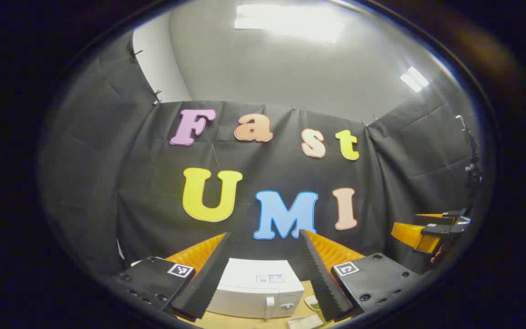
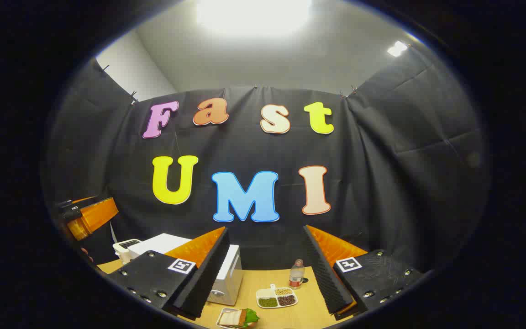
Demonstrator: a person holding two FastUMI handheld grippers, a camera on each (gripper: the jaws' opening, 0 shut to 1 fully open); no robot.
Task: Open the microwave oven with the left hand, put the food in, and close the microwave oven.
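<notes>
The white microwave [image 1: 256,288] stands on the wooden table with its door closed and its handle [image 1: 270,307] at the door's right side. My left gripper [image 1: 264,234] hovers above and in front of it, open, with nothing between the fingers. In the right gripper view the microwave [image 2: 232,274] is at lower left, partly hidden by one finger. A sandwich with lettuce on a small plate [image 2: 238,317] lies on the table in front of it. My right gripper [image 2: 265,228] is open and holds nothing, high above the table.
A divided dish of beans [image 2: 276,297] and a small bottle [image 2: 296,274] stand right of the microwave. A white appliance [image 2: 123,249] sits left of it. The black cloth wall closes the back. The other gripper [image 1: 432,230] hangs at the far right.
</notes>
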